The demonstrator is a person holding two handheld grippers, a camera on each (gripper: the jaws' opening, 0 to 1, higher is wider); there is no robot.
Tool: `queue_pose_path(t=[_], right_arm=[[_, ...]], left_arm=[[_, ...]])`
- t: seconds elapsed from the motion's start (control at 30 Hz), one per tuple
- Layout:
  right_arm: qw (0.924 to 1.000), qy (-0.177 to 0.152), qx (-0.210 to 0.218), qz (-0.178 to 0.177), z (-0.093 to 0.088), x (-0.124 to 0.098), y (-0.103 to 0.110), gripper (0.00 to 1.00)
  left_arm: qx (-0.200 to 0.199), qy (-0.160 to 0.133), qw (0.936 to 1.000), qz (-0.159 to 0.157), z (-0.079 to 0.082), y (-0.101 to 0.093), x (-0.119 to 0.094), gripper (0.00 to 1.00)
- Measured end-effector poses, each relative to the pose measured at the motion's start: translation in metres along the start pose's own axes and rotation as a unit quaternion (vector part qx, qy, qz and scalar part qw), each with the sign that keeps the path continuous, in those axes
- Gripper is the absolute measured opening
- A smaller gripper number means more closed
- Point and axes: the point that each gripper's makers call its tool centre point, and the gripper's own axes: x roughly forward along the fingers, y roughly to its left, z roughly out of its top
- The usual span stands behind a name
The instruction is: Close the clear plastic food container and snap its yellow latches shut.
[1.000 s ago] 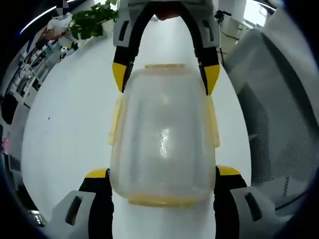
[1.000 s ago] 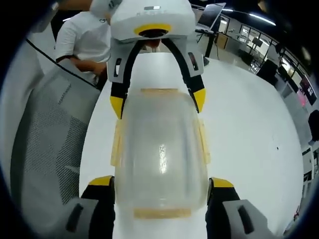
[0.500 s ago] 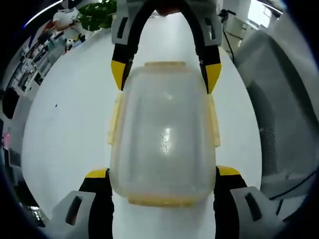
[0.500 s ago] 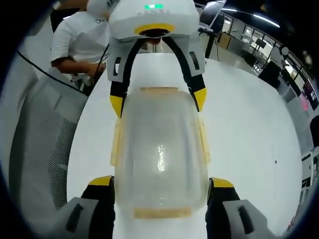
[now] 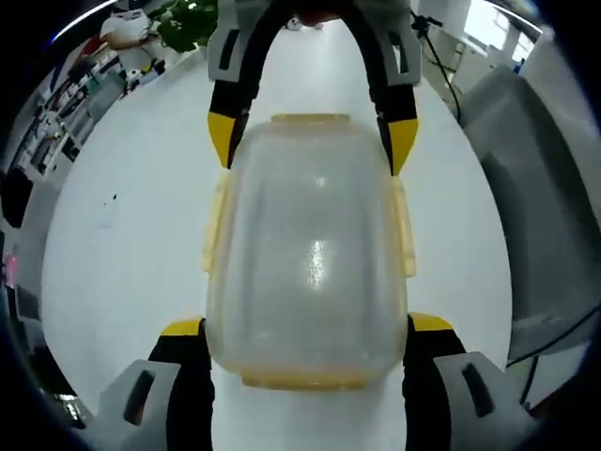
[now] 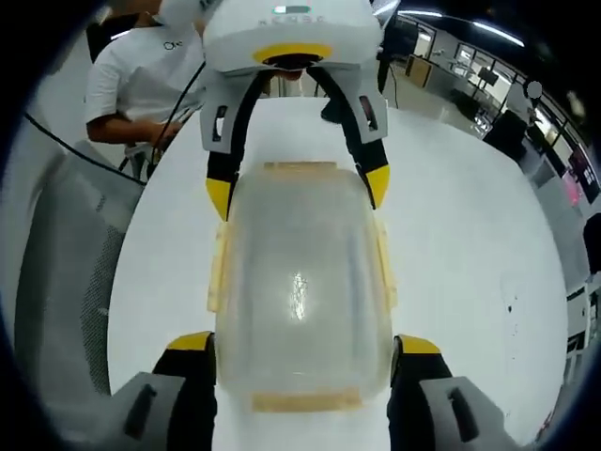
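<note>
Left gripper view: your left gripper (image 5: pixel 305 329) and right gripper (image 5: pixel 310 141) each clamp an end of the clear food container (image 5: pixel 308 254); lid on, yellow latches (image 5: pixel 402 230) look unsnapped.

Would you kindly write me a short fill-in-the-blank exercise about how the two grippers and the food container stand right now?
1. The clear container sits between the yellow-tipped jaws of ____ grippers.
2. Its latches are coloured ____.
3. The left gripper and the right gripper hold it from ____ ends.
4. The table beneath is ____.

Missing words: both; yellow; opposite; white
</note>
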Motion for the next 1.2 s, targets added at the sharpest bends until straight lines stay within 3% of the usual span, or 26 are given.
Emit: queue_pose_path(t=[0.4,0.47,0.5,0.53,0.57,0.6,0.67,0.83,0.9,0.97,1.03,1.2], right_arm=[[1.0,-0.001,0.0,-0.001,0.0,-0.001,0.0,0.76],[0.9999,-0.006,0.016,-0.002,0.001,-0.001,0.003,0.84],[0.9997,-0.005,0.023,-0.009,0.001,-0.001,0.003,0.95],[0.9992,0.005,0.03,-0.024,-0.003,-0.001,-0.001,0.97],[0.9993,0.022,0.026,-0.015,-0.009,-0.005,0.004,0.99],[0.9996,0.009,0.02,-0.016,-0.005,-0.003,0.005,0.99],[0.9994,0.013,0.023,-0.021,-0.007,-0.004,0.005,0.99],[0.9984,0.004,0.036,-0.043,-0.002,-0.016,0.003,0.96],[0.9969,-0.011,0.052,-0.058,0.002,-0.025,0.004,0.92],[0.9963,-0.014,0.056,-0.064,0.0,-0.029,0.007,0.95],[0.9938,-0.019,0.078,-0.077,-0.002,-0.034,0.007,0.96],[0.9887,-0.037,0.118,-0.085,-0.004,-0.043,0.015,0.99]], left_arm=[[-0.012,-0.005,0.9999,-0.004,0.001,-0.002,0.0,0.83],[-0.02,-0.012,0.9997,-0.004,0.004,-0.003,-0.003,0.83],[-0.02,-0.019,0.9996,0.004,0.006,-0.002,-0.004,0.91],[-0.026,-0.021,0.9991,0.025,0.008,0.003,-0.006,1.0],[-0.028,-0.017,0.9993,0.017,0.007,0.0,-0.008,1.0],[-0.034,-0.022,0.999,0.016,0.009,-0.001,-0.009,1.0],[-0.018,-0.008,0.9993,0.031,0.007,0.0,-0.01,0.99],[-0.023,-0.015,0.9983,0.052,0.01,0.0,-0.018,0.99],[-0.04,-0.026,0.9968,0.064,0.012,0.001,-0.023,0.99],[-0.067,-0.052,0.9929,0.084,0.015,0.001,-0.03,0.99],[-0.092,-0.067,0.9899,0.085,0.014,-0.004,-0.034,0.99],[-0.101,-0.065,0.9879,0.098,0.007,-0.016,-0.043,0.99]])
